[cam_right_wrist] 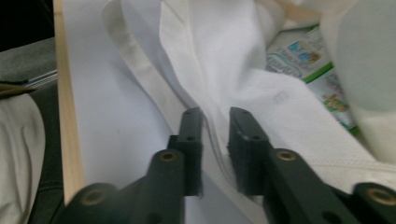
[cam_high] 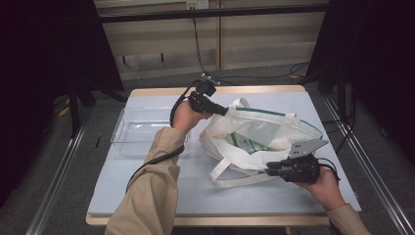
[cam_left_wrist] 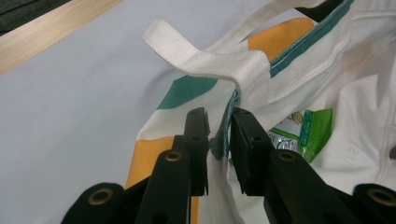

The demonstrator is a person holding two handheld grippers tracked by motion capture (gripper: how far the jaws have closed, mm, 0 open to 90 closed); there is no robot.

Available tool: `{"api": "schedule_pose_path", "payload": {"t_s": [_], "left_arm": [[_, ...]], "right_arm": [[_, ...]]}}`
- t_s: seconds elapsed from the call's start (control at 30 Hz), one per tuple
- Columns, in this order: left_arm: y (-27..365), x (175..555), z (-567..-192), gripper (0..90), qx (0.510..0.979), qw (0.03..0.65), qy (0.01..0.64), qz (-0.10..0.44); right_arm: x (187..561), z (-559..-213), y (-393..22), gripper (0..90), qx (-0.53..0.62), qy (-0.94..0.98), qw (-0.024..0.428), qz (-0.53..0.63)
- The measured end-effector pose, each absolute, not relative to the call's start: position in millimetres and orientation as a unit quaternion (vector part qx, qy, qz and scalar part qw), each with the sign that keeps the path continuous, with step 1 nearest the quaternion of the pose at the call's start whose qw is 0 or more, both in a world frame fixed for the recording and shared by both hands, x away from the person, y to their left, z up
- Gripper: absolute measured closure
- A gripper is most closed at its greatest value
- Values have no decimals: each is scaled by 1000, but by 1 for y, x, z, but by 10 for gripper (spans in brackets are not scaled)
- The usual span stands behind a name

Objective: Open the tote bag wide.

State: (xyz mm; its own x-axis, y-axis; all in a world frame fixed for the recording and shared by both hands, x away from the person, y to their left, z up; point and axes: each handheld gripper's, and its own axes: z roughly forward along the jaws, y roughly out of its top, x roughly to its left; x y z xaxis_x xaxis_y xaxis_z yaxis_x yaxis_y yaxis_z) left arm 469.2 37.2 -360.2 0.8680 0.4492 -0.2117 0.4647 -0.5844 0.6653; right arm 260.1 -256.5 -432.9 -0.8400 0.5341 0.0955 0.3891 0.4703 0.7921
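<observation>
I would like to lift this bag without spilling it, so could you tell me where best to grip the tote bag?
Grip the tote bag by its free strap loop, coming from the near side. The loop lies flat and clear of the open mouth, so lifting there should keep the packets inside.

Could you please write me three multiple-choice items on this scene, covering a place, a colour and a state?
1. Where does the clear plastic container stand?
A. left of the tote bag
B. inside it
C. on the floor

2. What colour is the trim on the bag's rim?
A. red
B. green
C. black

3. How do the left gripper's jaws stand?
A. a little apart, the rim between them
B. wide open over bare table
C. clamped on a bottle

Answers: 1 A, the high view shows it beside the bag; 2 B, green edging; 3 A, gaps show beside the fabric.
</observation>
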Motion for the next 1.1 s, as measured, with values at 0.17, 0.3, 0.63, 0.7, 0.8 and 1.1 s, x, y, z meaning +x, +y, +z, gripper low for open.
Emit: {"api": "schedule_pose_path", "payload": {"t_s": [0.17,0.3,0.63,0.7,0.8,1.1], "left_arm": [[38,467,-361,729,895,366,255,-12],[36,465,-360,713,896,368,249,-14],[33,461,-359,681,901,361,241,-13],[32,461,-359,681,903,356,240,-13],[32,462,-362,682,901,360,240,-15],[32,462,-362,699,905,355,236,-14]], "right_arm": [[265,-419,-261,551,278,846,100,445],[266,-413,-266,500,286,841,111,447],[265,-408,-286,394,311,831,141,439],[264,-410,-287,395,312,832,143,437],[264,-409,-286,418,312,832,143,436],[273,-394,-283,692,325,817,149,452]]}}
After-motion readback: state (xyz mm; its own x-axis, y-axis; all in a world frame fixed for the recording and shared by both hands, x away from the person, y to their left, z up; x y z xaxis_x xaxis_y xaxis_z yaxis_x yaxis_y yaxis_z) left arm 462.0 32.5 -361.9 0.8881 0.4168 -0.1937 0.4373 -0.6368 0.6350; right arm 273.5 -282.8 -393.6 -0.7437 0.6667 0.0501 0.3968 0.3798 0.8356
